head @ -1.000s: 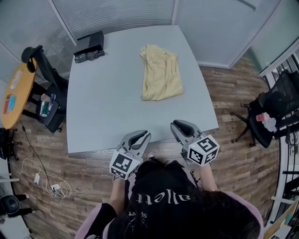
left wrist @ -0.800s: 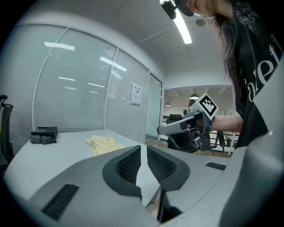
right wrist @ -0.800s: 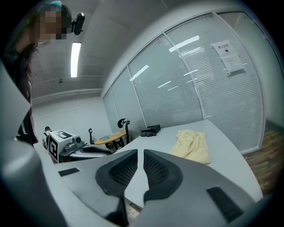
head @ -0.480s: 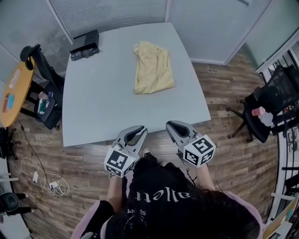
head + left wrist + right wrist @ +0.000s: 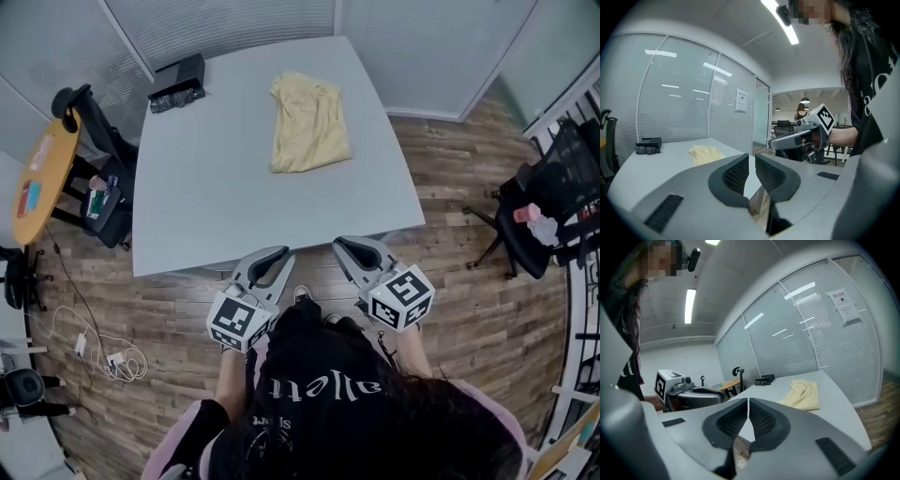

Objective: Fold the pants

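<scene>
The pale yellow pants (image 5: 307, 124) lie folded into a compact bundle on the far half of the grey table (image 5: 216, 197); they also show as the pants (image 5: 705, 153) and the pants (image 5: 802, 395) in the gripper views. My left gripper (image 5: 278, 252) and right gripper (image 5: 341, 245) hover side by side off the table's near edge, close to the person's body. Both are shut with nothing between the jaws and far from the pants. The right gripper's jaws have just been closing on nothing.
A black box (image 5: 178, 82) with dark items sits at the table's far left corner. Office chairs (image 5: 98, 169) stand left of the table, another chair (image 5: 553, 202) at the right. An orange round table (image 5: 37, 178) and floor cables (image 5: 98, 352) lie left. Glass walls stand behind.
Both grippers drew back from the table's near edge toward the person. The right gripper's jaws narrowed to shut. The pants stayed where they lie.
</scene>
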A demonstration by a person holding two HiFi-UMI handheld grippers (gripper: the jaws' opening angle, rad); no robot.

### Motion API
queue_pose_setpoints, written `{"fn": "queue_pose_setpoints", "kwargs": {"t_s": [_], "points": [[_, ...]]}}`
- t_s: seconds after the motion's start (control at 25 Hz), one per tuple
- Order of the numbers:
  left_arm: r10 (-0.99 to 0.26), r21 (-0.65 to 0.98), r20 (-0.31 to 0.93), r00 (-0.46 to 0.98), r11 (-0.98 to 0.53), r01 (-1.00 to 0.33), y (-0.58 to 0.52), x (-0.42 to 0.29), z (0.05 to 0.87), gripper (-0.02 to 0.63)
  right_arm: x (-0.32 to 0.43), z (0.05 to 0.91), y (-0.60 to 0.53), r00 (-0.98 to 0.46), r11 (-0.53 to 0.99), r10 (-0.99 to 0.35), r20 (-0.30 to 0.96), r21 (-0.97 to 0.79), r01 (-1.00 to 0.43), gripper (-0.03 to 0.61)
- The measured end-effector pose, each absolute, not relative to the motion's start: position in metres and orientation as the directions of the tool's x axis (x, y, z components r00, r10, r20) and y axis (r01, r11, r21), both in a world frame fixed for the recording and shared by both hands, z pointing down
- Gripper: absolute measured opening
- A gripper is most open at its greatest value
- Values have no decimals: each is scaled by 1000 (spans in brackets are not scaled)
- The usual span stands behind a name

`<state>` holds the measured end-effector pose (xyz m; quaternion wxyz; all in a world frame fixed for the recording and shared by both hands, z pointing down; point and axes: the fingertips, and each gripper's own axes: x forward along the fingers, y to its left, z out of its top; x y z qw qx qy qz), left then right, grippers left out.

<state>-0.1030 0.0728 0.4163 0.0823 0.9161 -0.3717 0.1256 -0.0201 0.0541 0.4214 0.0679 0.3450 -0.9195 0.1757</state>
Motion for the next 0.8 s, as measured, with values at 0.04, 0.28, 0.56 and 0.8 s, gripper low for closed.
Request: {"fn": "queue_pose_setpoints", "kwargs": {"t_s": [0.04,0.28,0.56,0.8], "points": [[-662,54,293,689,-708,-704,75,-103,416,61,-20,420,56,-755,702,-610,241,-277,-656,29],[-668,43,297,682,-704,-709,84,-99,413,61,-18,417,65,-763,709,-606,225,-282,-647,29],[-670,37,303,677,-702,-711,96,-93,412,61,-15,417,75,-772,716,-598,216,-289,-635,29],[-678,32,300,672,-696,-717,105,-94,409,61,-15,414,84,-777,723,-595,207,-284,-630,29]]}}
